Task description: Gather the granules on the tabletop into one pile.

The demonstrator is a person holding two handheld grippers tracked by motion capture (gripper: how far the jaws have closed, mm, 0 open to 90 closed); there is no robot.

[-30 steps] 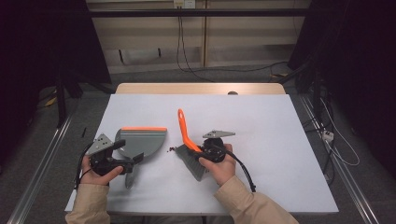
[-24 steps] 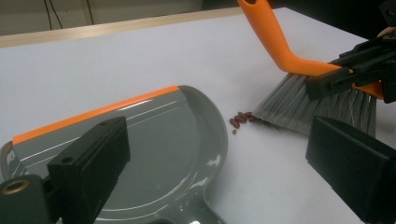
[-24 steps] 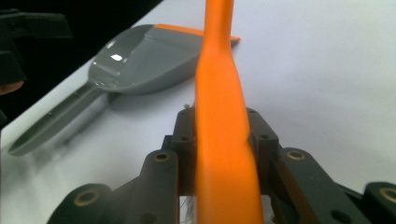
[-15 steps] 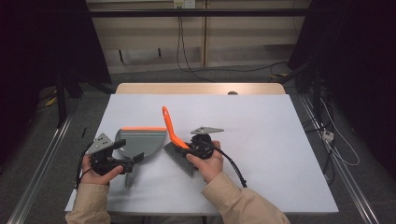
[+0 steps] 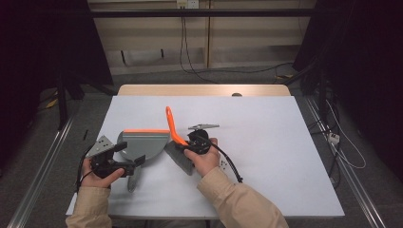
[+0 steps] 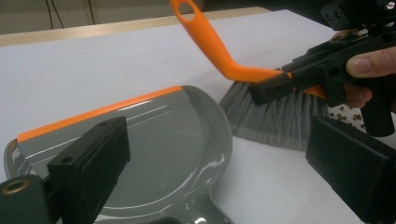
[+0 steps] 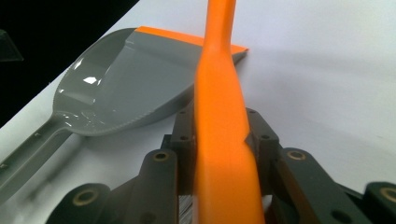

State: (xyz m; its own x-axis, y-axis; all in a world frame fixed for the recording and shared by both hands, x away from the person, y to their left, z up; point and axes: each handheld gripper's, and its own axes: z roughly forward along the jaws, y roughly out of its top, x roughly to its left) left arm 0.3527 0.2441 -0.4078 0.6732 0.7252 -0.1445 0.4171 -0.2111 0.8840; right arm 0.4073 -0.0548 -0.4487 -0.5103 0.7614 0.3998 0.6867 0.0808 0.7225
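Just right of the grey dustpan [image 5: 142, 145], right gripper [image 5: 192, 144] clamped on the orange-handled brush [image 5: 173, 127], jaws pressing the handle from both sides, grey bristles [image 6: 275, 114] down on the white table [image 5: 266, 142] close to the pan's rounded edge, small brown crumbs [image 6: 345, 113] lying behind them. At the dustpan's handle end, left gripper [image 5: 128, 164] with jaws standing apart over the pan's handle; a grip on it can't be made out.

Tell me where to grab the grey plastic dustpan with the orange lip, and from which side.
Grip the grey dustpan by its narrow flat handle, coming from the near table edge, where the left gripper sits. The handle points that way; the wide shallow bowl offers the jaws little to pinch, and the brush crowds its right.
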